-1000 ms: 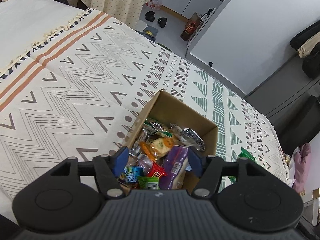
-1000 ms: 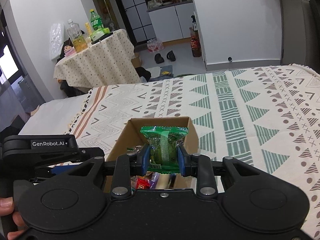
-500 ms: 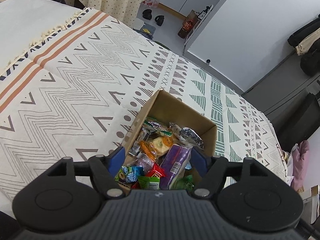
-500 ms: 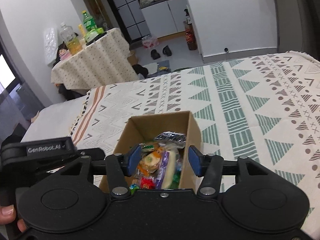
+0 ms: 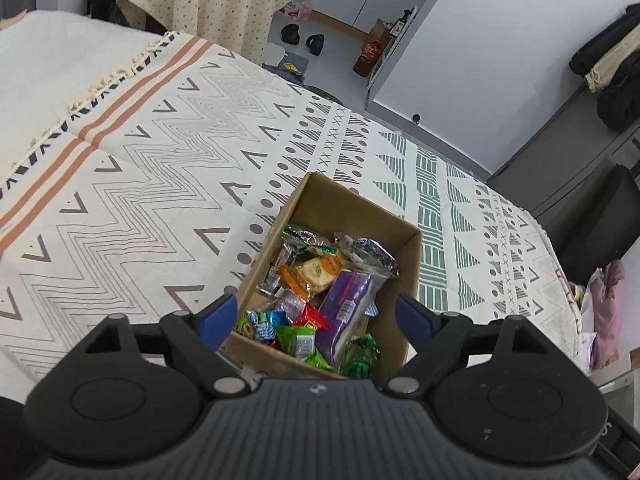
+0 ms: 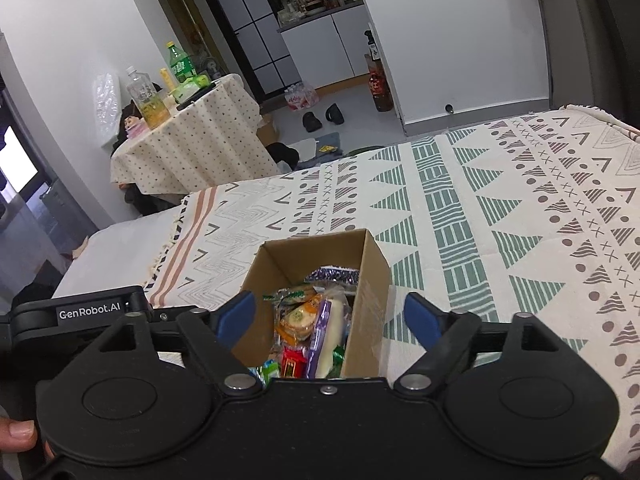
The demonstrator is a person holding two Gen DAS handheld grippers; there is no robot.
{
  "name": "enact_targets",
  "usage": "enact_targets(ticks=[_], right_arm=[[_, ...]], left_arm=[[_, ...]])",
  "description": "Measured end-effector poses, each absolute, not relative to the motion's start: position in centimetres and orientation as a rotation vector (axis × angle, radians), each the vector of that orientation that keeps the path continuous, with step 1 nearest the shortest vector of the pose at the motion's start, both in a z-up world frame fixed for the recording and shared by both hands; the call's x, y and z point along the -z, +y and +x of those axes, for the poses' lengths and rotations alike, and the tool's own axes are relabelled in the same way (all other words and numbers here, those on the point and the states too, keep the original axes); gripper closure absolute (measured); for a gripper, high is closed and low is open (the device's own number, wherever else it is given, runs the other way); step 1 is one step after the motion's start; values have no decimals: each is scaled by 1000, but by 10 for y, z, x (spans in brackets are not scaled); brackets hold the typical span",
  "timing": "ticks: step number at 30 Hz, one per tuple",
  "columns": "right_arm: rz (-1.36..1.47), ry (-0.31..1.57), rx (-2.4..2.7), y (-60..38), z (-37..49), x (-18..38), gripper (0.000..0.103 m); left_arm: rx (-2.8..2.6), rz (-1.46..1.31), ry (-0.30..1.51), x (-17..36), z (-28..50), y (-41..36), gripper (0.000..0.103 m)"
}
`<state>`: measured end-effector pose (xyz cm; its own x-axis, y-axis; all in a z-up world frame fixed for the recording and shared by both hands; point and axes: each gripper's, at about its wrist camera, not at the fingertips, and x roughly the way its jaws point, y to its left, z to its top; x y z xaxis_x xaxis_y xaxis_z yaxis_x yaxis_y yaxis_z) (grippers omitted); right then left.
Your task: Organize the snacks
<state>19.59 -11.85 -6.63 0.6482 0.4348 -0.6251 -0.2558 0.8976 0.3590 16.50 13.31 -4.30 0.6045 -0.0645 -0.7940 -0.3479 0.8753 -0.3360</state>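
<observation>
Legible writing: "GenRobot.AI" in white on the black body of the left gripper (image 6: 90,312), seen at the left edge of the right wrist view. Print on the snack wrappers is too small to read.

Cardboard box (image 5: 404,280): open-topped, standing on a patterned blanket (image 5: 140,200) over a bed. Contents, heaped: purple packet (image 5: 346,304), orange-edged cracker packet (image 5: 316,272), silver foil packet (image 5: 376,254), red packet (image 5: 312,316), green wrapped snack (image 5: 360,356) at the near corner, and others.

Left gripper (image 5: 316,316): jaws wide apart, holding nothing; blue fingertips (image 5: 218,316) flank the near end of the box from above.

Right gripper (image 6: 328,316): jaws wide apart, empty; the box (image 6: 372,276) sits between and just beyond its blue fingertips (image 6: 418,316).

Background: small round table (image 6: 192,144) with dotted cloth, bearing bottles (image 6: 140,96).
</observation>
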Motion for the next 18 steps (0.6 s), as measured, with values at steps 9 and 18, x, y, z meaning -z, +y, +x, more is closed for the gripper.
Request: enact_targets(ticks=[9,18], right_arm=[[278,780,-390,-146,173,67,13],[272,735,-408,-160,145,49,0]], left_arm=[[-159,-410,915,31,140,111,17],[-150,-342,917,16,110,94,14]])
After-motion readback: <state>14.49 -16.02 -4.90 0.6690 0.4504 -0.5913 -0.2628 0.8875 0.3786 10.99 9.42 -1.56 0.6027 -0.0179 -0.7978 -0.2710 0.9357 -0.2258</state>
